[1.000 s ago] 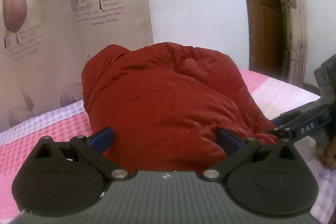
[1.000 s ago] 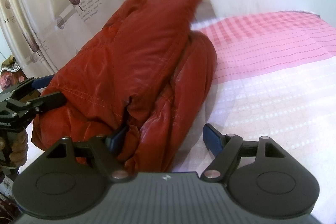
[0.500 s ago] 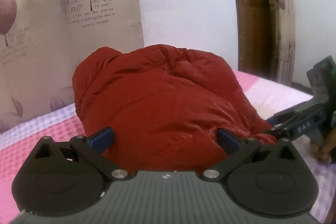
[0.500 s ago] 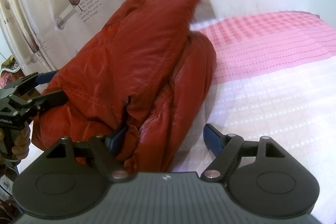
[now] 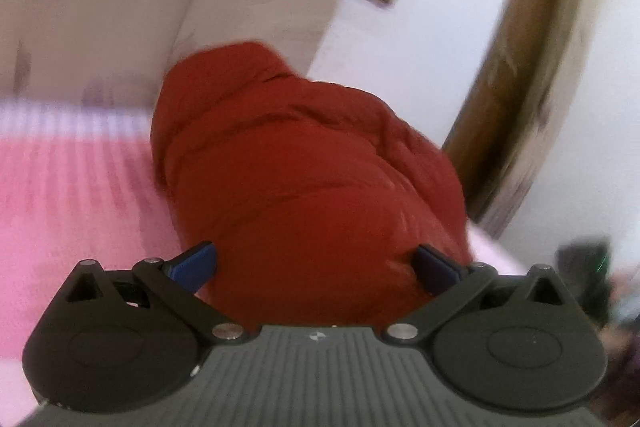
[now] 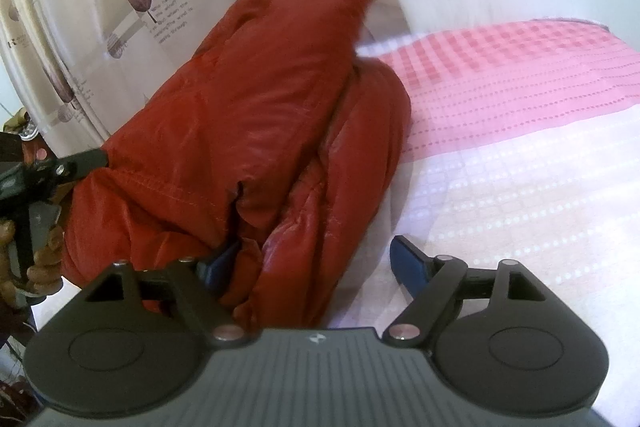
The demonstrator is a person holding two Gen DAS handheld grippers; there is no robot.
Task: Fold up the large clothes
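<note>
A red puffer jacket lies bunched in a tall heap on the pink and white checked bed. My left gripper is open, its blue fingers on either side of the jacket's near end; this view is blurred and tilted. In the right wrist view the jacket fills the left and middle. My right gripper is open at the jacket's near edge, left finger against a fold, right finger over the bedsheet. The left gripper shows at the jacket's left side.
A leaf-print curtain hangs behind the bed. A white wall and a wooden door stand beyond the jacket. The bed stretches to the right of the jacket.
My left gripper has swung and tilted, so its view is blurred and the jacket sits slanted. The right gripper has hardly moved. Both stay open.
</note>
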